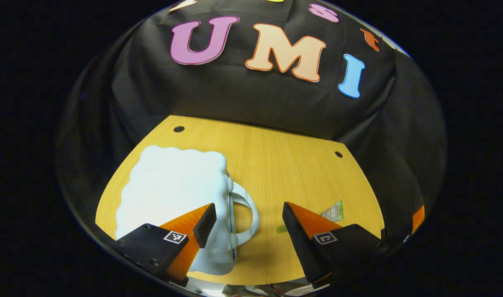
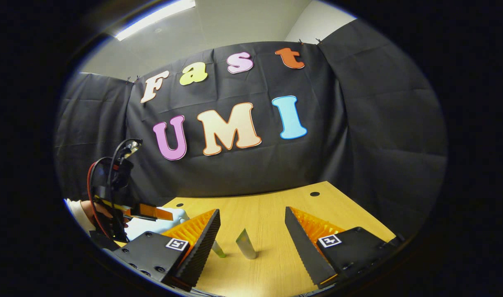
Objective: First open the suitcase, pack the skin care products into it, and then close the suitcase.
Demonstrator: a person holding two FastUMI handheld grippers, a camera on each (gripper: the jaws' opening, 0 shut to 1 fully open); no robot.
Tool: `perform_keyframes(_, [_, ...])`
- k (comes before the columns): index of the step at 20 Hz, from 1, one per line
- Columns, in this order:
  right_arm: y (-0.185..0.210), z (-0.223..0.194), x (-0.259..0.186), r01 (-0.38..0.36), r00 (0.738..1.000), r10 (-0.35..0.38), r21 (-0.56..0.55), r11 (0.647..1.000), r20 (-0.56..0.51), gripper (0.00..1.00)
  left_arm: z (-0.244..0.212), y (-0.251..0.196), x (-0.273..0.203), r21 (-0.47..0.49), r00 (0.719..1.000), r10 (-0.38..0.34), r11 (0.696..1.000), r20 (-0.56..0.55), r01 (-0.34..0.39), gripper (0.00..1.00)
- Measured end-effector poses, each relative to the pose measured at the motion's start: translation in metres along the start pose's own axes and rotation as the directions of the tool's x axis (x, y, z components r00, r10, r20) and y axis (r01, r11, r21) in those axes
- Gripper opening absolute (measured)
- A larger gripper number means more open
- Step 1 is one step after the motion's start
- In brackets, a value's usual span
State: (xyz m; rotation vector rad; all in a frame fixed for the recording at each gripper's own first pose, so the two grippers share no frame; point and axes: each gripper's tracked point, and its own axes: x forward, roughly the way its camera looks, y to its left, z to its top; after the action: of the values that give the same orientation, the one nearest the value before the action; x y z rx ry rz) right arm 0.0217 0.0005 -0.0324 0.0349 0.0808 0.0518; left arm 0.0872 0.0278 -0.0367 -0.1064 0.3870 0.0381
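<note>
So in the left gripper view, the left gripper (image 1: 249, 220) hangs over the light wooden table (image 1: 284, 165) with its jaws spread wide and nothing between them. The pale blue, cloud-shaped hard-shell suitcase (image 1: 173, 194) lies flat and closed on the left part of the table, its loop handle (image 1: 245, 210) sticking out toward the gap between the fingers. One finger overlaps the case's near edge, can't tell if it touches. A small greenish skin care sachet (image 1: 333, 211) lies off to the right, partly behind the other finger.

Over in the right gripper view, the right gripper (image 2: 251, 231) is wide open too, holding nothing. A silvery skin care tube (image 2: 246, 244) lies on the wood between its fingers, with a thin green-tipped stick (image 2: 218, 249) just beside it. The suitcase peeks in at far left under the other gripper and a hand (image 2: 95, 210).
</note>
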Motion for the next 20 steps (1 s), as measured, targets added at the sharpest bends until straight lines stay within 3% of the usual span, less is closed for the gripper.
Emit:
perform_keyframes(11, [-0.045, -0.006, 0.001, 0.078, 0.997, -0.078, 0.006, 0.997, -0.025, 0.98, -0.025, -0.016, 0.075, -0.091, 0.962, -0.006, 0.996, -0.273, -0.019, 0.94])
perform_keyframes(14, [-0.055, -0.010, 0.000, 0.095, 0.995, -0.095, 0.014, 0.995, -0.035, 0.98, -0.036, -0.017, 0.087, -0.099, 0.940, 0.007, 0.994, -0.342, -0.043, 0.84])
perform_keyframes(15, [-0.058, -0.010, 0.001, 0.101, 0.994, -0.100, 0.015, 0.995, -0.035, 0.98, -0.040, -0.015, 0.091, -0.103, 0.933, 0.027, 0.992, -0.358, -0.068, 0.85])
perform_keyframes(18, [-0.068, -0.014, -0.002, 0.116, 0.992, -0.116, 0.014, 0.993, -0.042, 0.98, -0.053, -0.008, 0.100, -0.105, 0.906, 0.072, 0.986, -0.418, -0.127, 0.64])
perform_keyframes(20, [-0.075, -0.016, -0.004, 0.125, 0.991, -0.124, 0.014, 0.992, -0.050, 0.98, -0.060, -0.008, 0.105, -0.113, 0.893, 0.072, 0.984, -0.445, -0.135, 0.58])
